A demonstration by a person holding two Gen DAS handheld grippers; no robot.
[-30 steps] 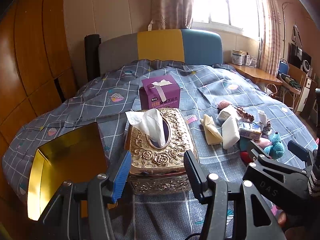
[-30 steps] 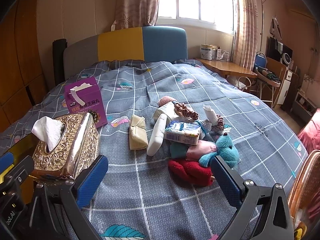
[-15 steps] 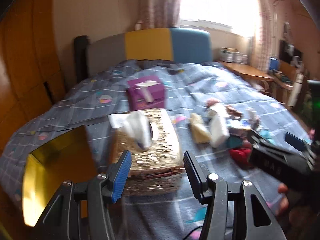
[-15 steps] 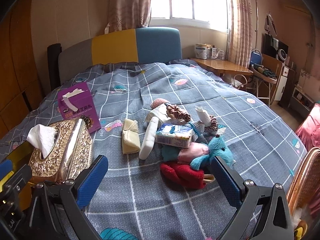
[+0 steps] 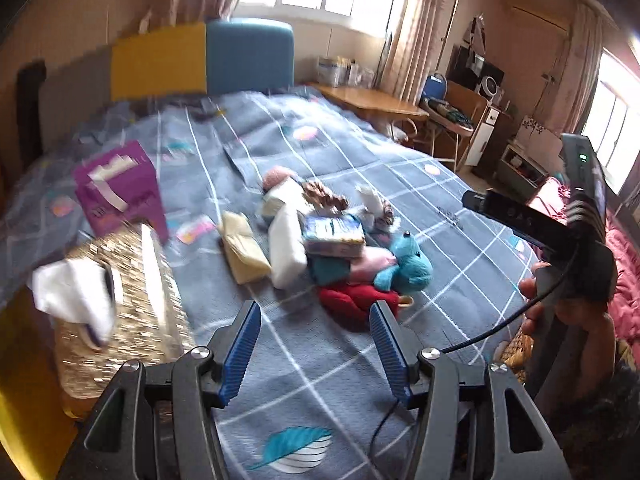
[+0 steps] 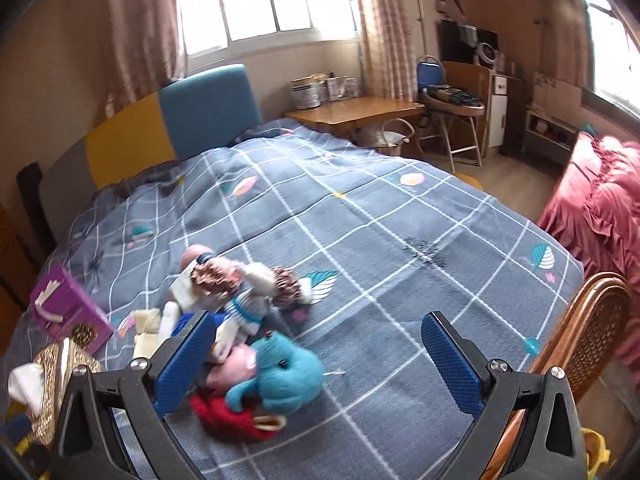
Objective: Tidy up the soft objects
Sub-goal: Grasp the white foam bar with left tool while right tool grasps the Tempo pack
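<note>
Grey checked bedspread (image 5: 460,200) carries everything: a gold embossed tissue box (image 5: 132,316) at its near left edge, a purple carton (image 5: 120,196) behind it, and the heap of soft objects (image 5: 328,240) mid-bed, with a teal plush toy (image 5: 408,264) and a red cloth (image 5: 356,300) nearest. The left gripper (image 5: 316,344) hangs over bare quilt just short of the heap, its jaws opening with nothing between them. The right gripper (image 6: 316,364) stands wide and empty beside the teal toy. This looks like the approach step; next, one gripper must descend and close on a single item.
</note>
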